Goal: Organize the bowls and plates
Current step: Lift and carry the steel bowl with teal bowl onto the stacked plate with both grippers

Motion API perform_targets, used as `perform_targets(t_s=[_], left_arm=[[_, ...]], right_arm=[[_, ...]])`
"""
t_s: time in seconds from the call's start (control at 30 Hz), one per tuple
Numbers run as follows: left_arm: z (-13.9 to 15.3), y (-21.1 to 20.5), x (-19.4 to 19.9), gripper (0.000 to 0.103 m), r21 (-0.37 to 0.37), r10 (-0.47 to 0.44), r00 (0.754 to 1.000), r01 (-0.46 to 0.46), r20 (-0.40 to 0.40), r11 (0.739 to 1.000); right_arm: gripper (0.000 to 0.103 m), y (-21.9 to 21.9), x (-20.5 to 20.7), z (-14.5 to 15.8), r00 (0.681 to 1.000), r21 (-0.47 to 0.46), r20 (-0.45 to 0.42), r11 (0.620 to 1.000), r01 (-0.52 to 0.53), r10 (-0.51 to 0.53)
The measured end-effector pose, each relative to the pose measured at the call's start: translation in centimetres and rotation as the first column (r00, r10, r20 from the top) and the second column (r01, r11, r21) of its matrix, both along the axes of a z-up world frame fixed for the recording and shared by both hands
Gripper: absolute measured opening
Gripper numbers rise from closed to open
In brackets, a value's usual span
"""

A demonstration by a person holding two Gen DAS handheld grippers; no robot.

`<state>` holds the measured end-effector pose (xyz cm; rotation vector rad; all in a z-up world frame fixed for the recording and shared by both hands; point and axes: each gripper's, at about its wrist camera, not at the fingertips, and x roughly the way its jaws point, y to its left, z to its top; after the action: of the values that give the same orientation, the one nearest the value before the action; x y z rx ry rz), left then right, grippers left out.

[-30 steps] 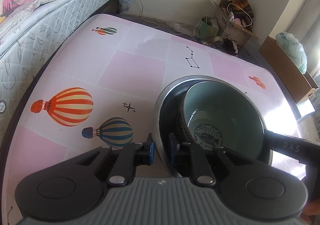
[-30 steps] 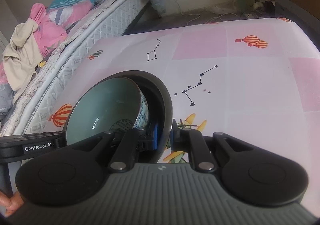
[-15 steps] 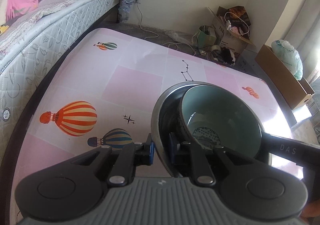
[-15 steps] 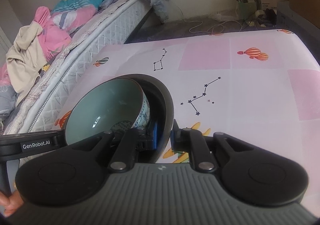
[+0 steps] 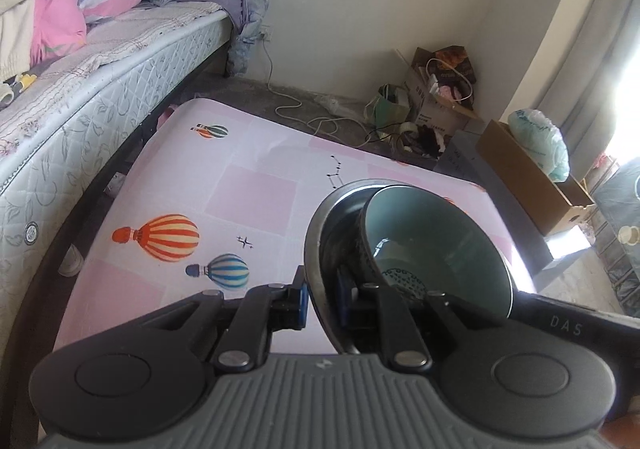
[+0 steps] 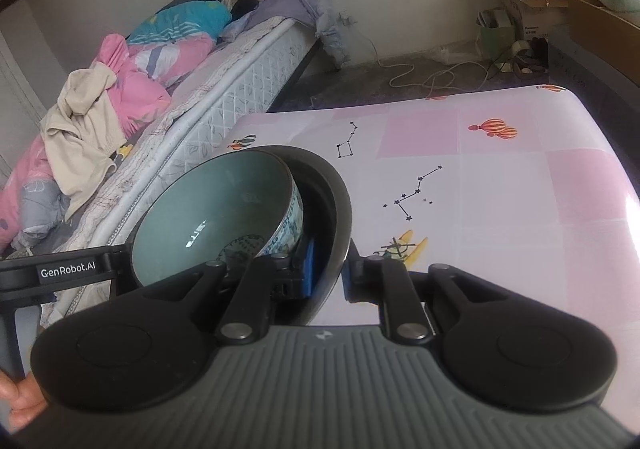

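A dark plate (image 5: pixel 316 249) with a grey rim carries a teal bowl (image 5: pixel 440 233) with a blue patterned outside. Both are held in the air above the pink table (image 5: pixel 248 193). My left gripper (image 5: pixel 322 299) is shut on the plate's near rim, one pad outside, one inside. My right gripper (image 6: pixel 328 269) is shut on the opposite rim of the same plate (image 6: pixel 340 209), with the bowl (image 6: pixel 216 209) resting inside it. Each gripper's body shows in the other's view.
The table wears a pink cloth with balloon and star prints. A bed (image 5: pixel 80 89) with piled bedding runs along its left side. Cardboard boxes (image 5: pixel 532 177) and clutter with cables (image 5: pixel 424 105) lie on the floor beyond the far edge.
Both grippers have lifted the plate with the bowl higher off the table. The table looks smaller and farther below, and more of the room shows.
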<state>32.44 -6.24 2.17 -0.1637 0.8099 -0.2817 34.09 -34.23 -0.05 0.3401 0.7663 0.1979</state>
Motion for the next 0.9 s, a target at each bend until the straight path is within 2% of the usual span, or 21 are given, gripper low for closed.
perform_targets(t_s=[0.23,0.43,0.77,0.9], left_arm=[[-0.2,-0.1,-4.8,0.013,-0.012,-0.030,1.000,0.030,0.003,0.999],[-1.8,-0.5,-7.2,0.013,-0.007,-0.050,0.998,0.050,-0.025,0.999],[-6.3,-1.1,-8.1,0.013,0.003,-0.056,0.989,0.057,-0.136,0.998],[-7.0,-1.1,-8.4,0.014,0.006,-0.058,0.989,0.060,-0.135,0.998]], right_arm=[[0.013,-0.5,-6.6,1.3,1.000,-0.003,0.008,1.000,0.015,-0.015],[0.013,-1.0,-11.1,-0.1,0.999,0.008,-0.022,0.999,0.037,-0.037],[0.014,-1.3,-13.8,-4.4,0.992,-0.010,-0.101,0.998,0.070,-0.070],[0.014,-1.4,-14.4,-5.7,0.991,-0.019,-0.115,0.997,0.070,-0.072]])
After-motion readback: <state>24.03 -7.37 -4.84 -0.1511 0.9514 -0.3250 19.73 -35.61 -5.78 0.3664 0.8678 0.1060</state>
